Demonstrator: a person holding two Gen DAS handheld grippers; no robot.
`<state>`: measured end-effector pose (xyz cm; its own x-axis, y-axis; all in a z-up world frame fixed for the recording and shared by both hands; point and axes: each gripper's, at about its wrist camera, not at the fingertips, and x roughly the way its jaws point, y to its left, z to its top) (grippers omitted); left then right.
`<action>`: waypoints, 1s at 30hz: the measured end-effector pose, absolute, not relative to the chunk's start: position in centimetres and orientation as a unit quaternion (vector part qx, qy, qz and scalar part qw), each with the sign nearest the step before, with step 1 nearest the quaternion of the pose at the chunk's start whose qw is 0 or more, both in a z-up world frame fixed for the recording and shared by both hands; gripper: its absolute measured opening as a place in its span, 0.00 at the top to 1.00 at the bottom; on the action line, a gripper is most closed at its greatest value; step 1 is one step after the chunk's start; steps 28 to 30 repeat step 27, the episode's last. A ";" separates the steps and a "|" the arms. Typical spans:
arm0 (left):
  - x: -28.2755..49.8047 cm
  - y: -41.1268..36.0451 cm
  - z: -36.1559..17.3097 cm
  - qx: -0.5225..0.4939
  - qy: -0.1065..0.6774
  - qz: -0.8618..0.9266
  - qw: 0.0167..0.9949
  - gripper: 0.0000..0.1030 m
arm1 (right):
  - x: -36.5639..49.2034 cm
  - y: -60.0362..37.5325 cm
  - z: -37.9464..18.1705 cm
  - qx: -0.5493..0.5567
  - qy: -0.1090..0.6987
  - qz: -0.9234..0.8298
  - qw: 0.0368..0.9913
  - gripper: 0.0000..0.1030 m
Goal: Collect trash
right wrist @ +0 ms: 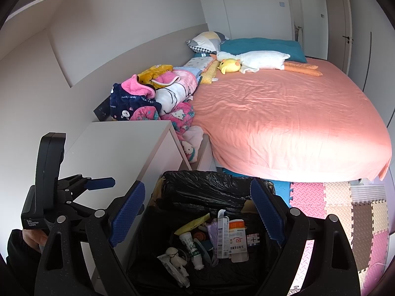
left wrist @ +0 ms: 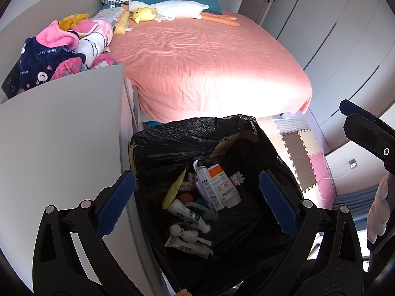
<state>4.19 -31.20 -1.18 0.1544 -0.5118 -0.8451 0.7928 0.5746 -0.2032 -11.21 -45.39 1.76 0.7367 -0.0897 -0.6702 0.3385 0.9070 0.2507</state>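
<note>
A bin lined with a black bag stands on the floor at the foot of the bed, also in the right wrist view. Inside lies trash: an orange-and-white box, a white tube, a yellow wrapper and small white pieces. The same box and tube show in the right wrist view. My left gripper is open and empty above the bin. My right gripper is open and empty above it too. The left gripper's body shows at left.
A white cabinet top stands left of the bin, also in the right wrist view. A bed with a pink sheet lies behind, with plush toys and piled clothes. Foam floor mats lie to the right.
</note>
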 end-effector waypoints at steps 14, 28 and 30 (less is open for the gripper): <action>3.3 -30.9 -0.1 0.113 0.459 -0.475 0.742 0.06 | -11.3 -45.5 1.7 0.181 0.343 -0.118 0.914 0.15; 3.8 -31.1 -0.8 0.136 0.471 -0.447 0.748 0.06 | -11.5 -45.8 1.5 0.182 0.343 -0.119 0.914 0.15; 3.8 -31.1 -0.8 0.136 0.471 -0.447 0.748 0.06 | -11.5 -45.8 1.5 0.182 0.343 -0.119 0.914 0.15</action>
